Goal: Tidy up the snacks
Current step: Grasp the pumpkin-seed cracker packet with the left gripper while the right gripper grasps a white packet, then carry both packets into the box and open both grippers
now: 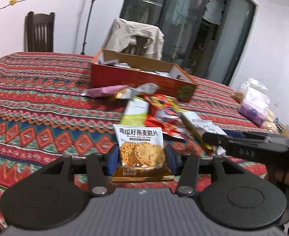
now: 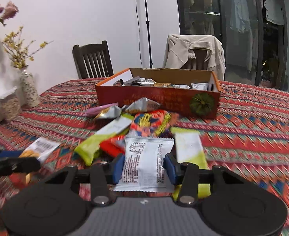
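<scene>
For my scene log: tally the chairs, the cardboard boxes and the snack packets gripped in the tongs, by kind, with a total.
Chairs: 2, a bare dark wooden chair and a jacket-draped wooden chair
Boxes: 1, an open orange cardboard box
Gripped packets: 2, a white-and-gold oat crisp packet in the left tongs and a white printed foil packet in the right tongs
Total: 5

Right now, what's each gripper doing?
Left gripper: shut on the oat crisp packet.
Right gripper: shut on the white packet.
</scene>
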Demonstrator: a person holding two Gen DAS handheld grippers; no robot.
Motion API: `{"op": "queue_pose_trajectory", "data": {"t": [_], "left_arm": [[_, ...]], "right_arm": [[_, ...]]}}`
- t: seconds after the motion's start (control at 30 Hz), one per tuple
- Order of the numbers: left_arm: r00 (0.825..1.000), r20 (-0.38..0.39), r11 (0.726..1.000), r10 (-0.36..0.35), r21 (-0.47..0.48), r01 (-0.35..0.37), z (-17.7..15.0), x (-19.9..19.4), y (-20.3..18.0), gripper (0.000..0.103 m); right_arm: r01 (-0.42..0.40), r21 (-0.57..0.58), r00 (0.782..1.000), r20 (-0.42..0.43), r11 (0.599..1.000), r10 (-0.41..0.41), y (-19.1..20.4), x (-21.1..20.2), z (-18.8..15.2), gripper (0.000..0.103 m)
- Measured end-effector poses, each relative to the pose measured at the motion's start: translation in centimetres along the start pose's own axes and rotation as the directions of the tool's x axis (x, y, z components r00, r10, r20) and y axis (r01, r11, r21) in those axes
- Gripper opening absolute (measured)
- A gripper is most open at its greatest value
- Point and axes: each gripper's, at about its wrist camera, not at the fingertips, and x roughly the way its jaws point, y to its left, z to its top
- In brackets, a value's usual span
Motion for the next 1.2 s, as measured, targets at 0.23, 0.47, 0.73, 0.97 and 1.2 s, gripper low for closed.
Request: {"op": "queue_pose_trajectory", "data": {"t": [0.23,0.47,0.73,0.97,1.2], "left_arm": [[0.999,-0.006,0.998,-0.035,0.047,0.035,-0.4,-0.7,-4.4,0.050],[0.999,-0.025,0.998,-0.019,0.058,0.020,-0.4,-0.3,-6.0,0.050],[0.999,-0.007,0.998,-0.050,0.041,0.050,3.5,2.3,-5.2,0.050],[0.997,0.017,0.996,-0.073,0.046,0.072,13.6,8.3,-2.7,0.050],[0.998,-0.058,1.000,-0.010,0.019,0.011,22.7,19.1,0.3,0.050]], "right_arm": [[0.011,0.046,0.999,0.036,0.999,-0.013,-2.7,-6.0,-2.9,0.044],[-0.011,0.091,0.998,0.059,0.996,0.006,-5.1,-7.6,-4.2,0.044],[-0.044,0.112,0.996,0.087,0.993,0.034,-6.7,-6.8,-3.1,0.044],[-0.060,0.056,0.990,0.133,0.997,0.052,-8.6,-3.1,3.3,0.044],[-0.081,-0.027,0.988,0.129,0.996,0.084,-10.0,4.9,14.0,0.044]]}}
